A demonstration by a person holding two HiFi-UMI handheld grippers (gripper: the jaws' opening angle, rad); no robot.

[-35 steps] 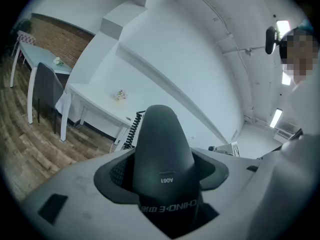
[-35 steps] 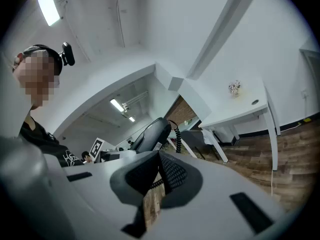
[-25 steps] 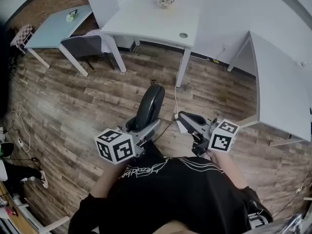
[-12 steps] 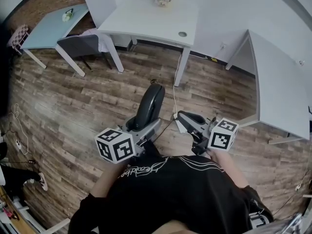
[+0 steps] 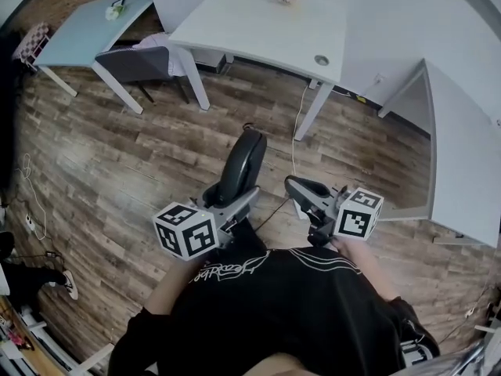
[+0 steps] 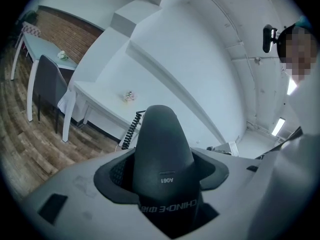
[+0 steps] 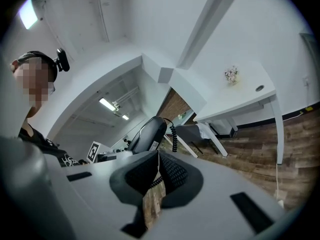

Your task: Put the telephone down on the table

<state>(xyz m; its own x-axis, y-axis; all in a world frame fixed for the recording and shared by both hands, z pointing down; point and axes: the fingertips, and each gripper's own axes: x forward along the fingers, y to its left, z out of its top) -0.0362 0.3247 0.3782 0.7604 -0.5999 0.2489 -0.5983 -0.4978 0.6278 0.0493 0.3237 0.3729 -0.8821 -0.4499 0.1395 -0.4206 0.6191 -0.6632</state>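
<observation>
- Wooden floor [image 5: 117, 171] lies below us, with a white table [image 5: 250, 30] ahead.
- Our left gripper [image 5: 232, 200] clamps the dark telephone handset [image 5: 243, 163], carried above the floor, short of the table.
- Our right gripper [image 5: 300, 188] pinches its coiled cord [image 7: 174, 134].

Telephone [image 5: 241, 165] in left tool [image 5: 232, 200], cord [image 7: 174, 136] in right tool [image 5: 296, 186]; table [image 5: 250, 30] ahead.

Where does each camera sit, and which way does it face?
Head view: on the head, facing down at floor, telephone, left claw and right claw; shirt and forearms show.
Left gripper view: on the left claw, facing along jaws clamped on the telephone; the person shows.
Right gripper view: on the right claw, facing along jaws pinching the cord; person again.
All share the telephone and white table.
</observation>
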